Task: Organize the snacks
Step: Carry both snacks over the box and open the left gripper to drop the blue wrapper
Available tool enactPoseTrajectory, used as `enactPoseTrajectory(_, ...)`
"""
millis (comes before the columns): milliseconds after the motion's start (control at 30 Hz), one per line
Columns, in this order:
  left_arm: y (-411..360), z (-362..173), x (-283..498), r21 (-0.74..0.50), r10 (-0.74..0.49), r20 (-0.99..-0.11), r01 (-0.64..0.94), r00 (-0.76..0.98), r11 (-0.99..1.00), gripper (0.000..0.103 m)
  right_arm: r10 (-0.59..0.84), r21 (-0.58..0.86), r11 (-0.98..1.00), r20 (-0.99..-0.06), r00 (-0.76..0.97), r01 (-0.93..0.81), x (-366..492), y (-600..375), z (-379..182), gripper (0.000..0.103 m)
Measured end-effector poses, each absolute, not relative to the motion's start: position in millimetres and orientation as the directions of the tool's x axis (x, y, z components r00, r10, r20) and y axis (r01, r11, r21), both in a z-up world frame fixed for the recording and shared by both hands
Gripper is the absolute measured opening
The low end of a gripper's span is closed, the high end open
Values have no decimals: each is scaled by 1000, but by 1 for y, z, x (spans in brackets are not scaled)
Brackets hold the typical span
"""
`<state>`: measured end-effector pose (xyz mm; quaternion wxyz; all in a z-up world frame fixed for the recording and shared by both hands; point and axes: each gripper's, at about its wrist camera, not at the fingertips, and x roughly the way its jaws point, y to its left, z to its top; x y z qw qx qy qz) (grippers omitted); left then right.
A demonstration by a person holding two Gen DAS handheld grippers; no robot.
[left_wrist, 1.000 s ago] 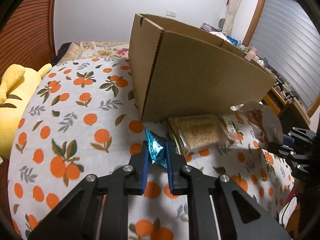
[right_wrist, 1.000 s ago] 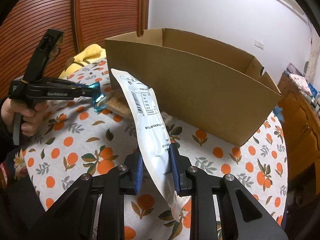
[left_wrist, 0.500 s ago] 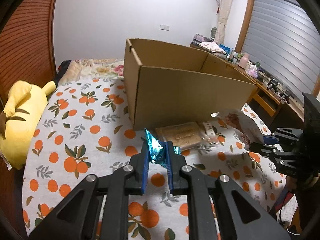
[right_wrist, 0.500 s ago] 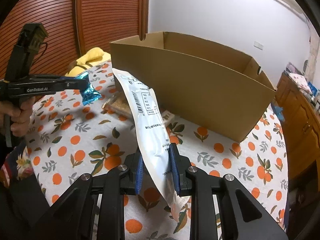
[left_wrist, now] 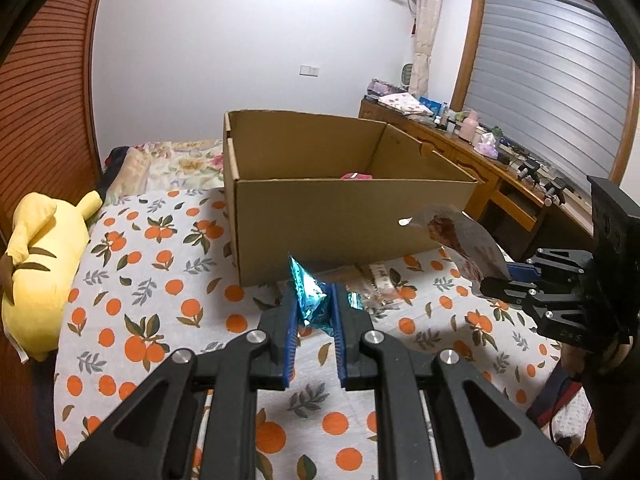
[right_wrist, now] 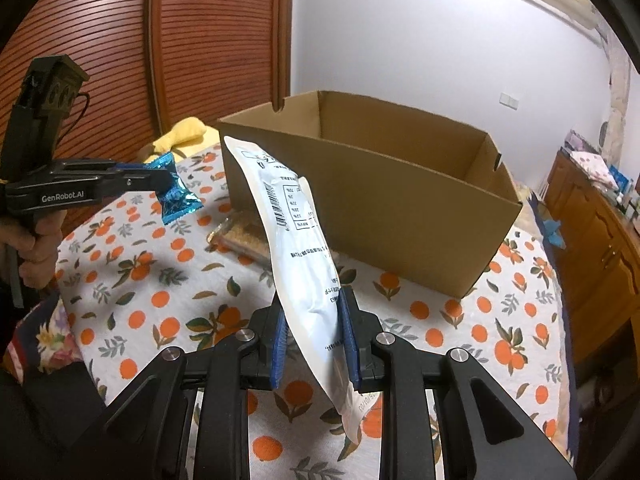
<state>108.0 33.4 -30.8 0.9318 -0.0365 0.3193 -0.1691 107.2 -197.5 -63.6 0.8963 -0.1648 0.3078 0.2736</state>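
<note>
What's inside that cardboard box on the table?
Looking into the cardboard box, only a bit of something pink peeks above the front wall. That wall hides the floor of the box, so anything else in there cannot be seen.

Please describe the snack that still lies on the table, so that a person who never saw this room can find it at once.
Find the big open cardboard box on the orange-print tablecloth. At the foot of its long front wall lies a flat clear packet with a pale brown, grainy filling. It alone rests on the cloth; the blue foil snack and the white pouch are held up in jaws.
</note>
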Motion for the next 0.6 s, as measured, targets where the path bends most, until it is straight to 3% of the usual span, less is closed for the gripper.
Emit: enactPoseTrajectory(600, 17, -5, 101, -127, -340, -552, 326, 761, 937, 13, 403, -146, 803, -582, 706, -578, 90, -207, -34, 23)
